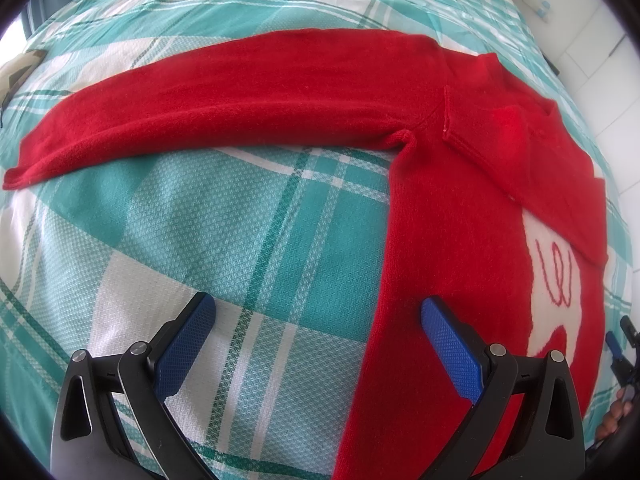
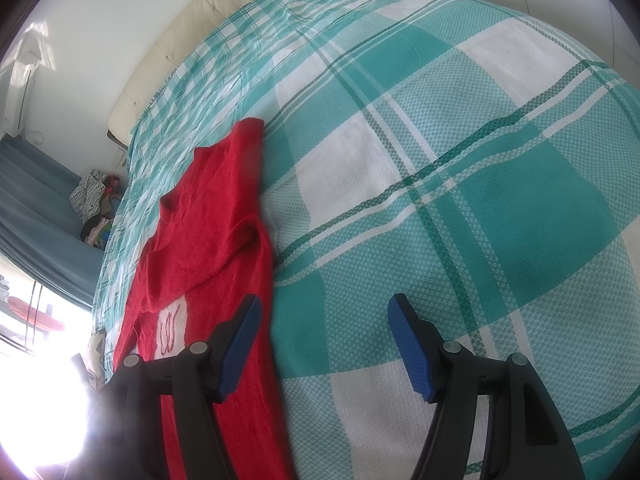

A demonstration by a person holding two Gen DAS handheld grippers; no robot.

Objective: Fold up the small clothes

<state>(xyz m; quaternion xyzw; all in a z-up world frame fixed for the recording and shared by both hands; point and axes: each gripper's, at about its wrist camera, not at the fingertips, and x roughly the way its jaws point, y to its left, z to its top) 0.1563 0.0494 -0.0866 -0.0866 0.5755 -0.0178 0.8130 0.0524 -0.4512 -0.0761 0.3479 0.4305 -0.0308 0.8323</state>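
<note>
Lying flat on the plaid bedspread (image 1: 208, 216), a red sweater (image 1: 460, 184), one sleeve (image 1: 560, 184) folded across its chest and the other sleeve (image 1: 208, 92) outstretched for folding, with left gripper (image 1: 316, 344) and right gripper (image 2: 324, 344) both wide and empty beside its hem.

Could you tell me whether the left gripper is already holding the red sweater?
No, the left gripper is open with nothing between its fingers, above the sweater edge and the bedspread.
</note>
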